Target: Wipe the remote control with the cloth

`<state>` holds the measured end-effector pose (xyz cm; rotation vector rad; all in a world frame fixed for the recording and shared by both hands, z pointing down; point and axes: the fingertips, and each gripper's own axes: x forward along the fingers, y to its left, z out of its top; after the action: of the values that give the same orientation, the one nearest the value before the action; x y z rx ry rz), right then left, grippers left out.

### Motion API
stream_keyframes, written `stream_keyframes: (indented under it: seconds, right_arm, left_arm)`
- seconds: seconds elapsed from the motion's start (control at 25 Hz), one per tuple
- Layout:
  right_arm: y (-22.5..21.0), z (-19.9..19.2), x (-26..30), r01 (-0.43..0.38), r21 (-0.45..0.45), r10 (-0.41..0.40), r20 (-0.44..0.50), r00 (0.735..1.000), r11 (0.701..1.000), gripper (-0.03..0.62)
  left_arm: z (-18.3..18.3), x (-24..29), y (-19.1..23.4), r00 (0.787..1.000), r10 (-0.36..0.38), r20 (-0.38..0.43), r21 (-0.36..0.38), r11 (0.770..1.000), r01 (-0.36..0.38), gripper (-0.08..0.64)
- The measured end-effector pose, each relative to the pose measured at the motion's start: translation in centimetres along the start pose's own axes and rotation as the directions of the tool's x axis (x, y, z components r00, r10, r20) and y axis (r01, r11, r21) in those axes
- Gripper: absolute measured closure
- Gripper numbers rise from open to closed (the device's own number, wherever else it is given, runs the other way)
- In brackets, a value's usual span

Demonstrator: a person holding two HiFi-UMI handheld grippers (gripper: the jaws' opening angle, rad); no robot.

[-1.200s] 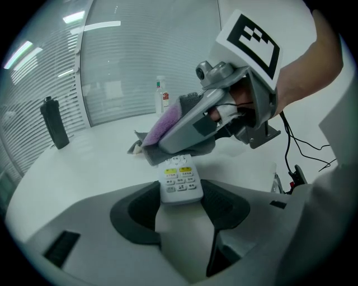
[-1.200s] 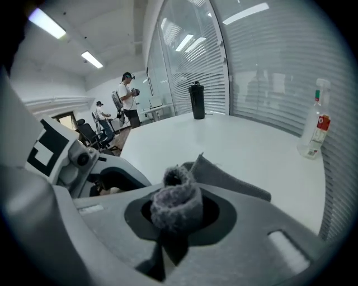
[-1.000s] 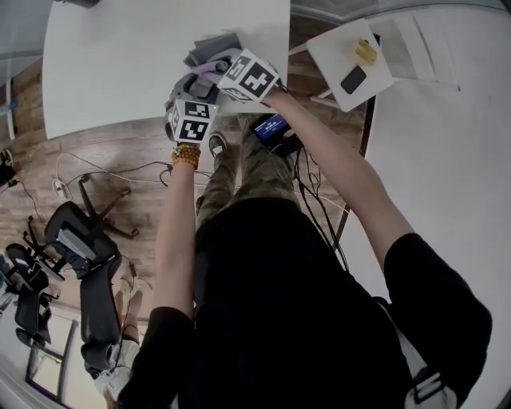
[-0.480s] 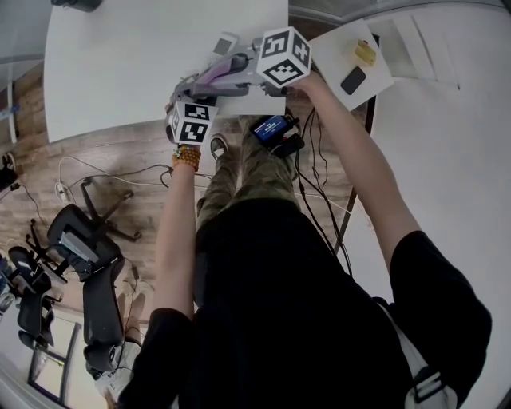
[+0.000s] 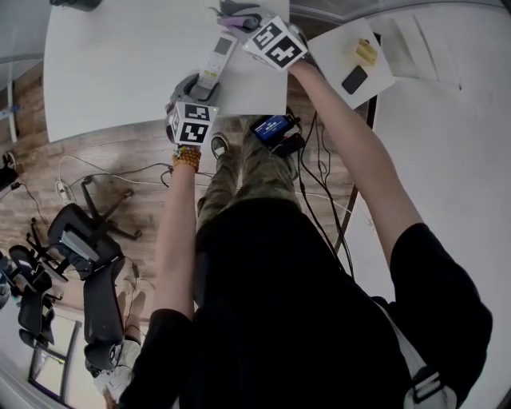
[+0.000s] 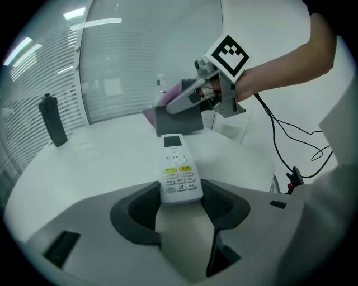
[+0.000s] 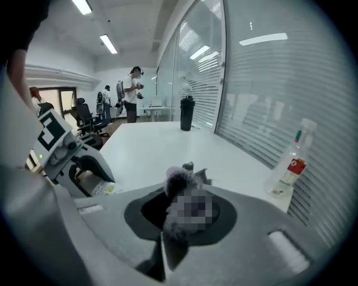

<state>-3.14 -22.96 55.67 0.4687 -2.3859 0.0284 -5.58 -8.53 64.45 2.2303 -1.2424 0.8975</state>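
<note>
A white remote control (image 6: 180, 176) lies lengthwise on the white table (image 5: 120, 64), its near end clamped between the pads of my left gripper (image 6: 182, 202). From the head view the remote (image 5: 216, 57) points away from that gripper (image 5: 203, 83). My right gripper (image 5: 246, 21) hovers beyond the remote's far end, near the table's far edge, shut on a bunched grey and purple cloth (image 5: 233, 9). In the left gripper view the cloth (image 6: 178, 111) hangs just past the remote's tip. The right gripper view shows the cloth (image 7: 180, 180) pinched in its jaws (image 7: 187, 211).
A black bottle (image 6: 51, 120) stands at the table's far left and a clear spray bottle (image 7: 292, 162) near the blinds. A small side table (image 5: 331, 40) on the right carries a yellow item (image 5: 366, 52) and a phone (image 5: 353, 80). Office chairs (image 5: 80, 240) stand on the floor.
My right gripper has carried the cloth off the remote, toward the table's far edge, leaving the remote uncovered. The left gripper has stayed put, still holding the remote.
</note>
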Motion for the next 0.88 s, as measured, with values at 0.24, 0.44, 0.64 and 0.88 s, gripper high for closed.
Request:
stream_keyframes:
  seconds: [0.24, 0.44, 0.64, 0.88]
  right_arm:
    - [5.8, -2.5, 3.0, -0.144, 0.055, 0.148, -0.074, 0.986, 0.988, 0.537]
    - [8.4, -2.5, 3.4, -0.212, 0.151, 0.223, -0.063, 0.973, 0.966, 0.537]
    - [9.5, -2.4, 2.9, -0.212, 0.178, 0.226, -0.058, 0.972, 0.961, 0.537]
    - [10.9, -2.4, 2.2, -0.244, 0.126, 0.251, -0.046, 0.967, 0.962, 0.537]
  left_arm:
    - [-0.1, -0.1, -0.2, 1.0, -0.001, -0.008, -0.004, 1.0, 0.001, 0.322]
    - [-0.5, -0.1, 0.0, 1.0, 0.005, -0.018, -0.005, 1.0, -0.005, 0.322]
    - [-0.4, -0.1, -0.3, 1.0, -0.003, -0.023, -0.007, 1.0, 0.003, 0.322]
    - [-0.3, 0.0, -0.4, 1.0, 0.0, -0.02, -0.005, 1.0, 0.0, 0.322]
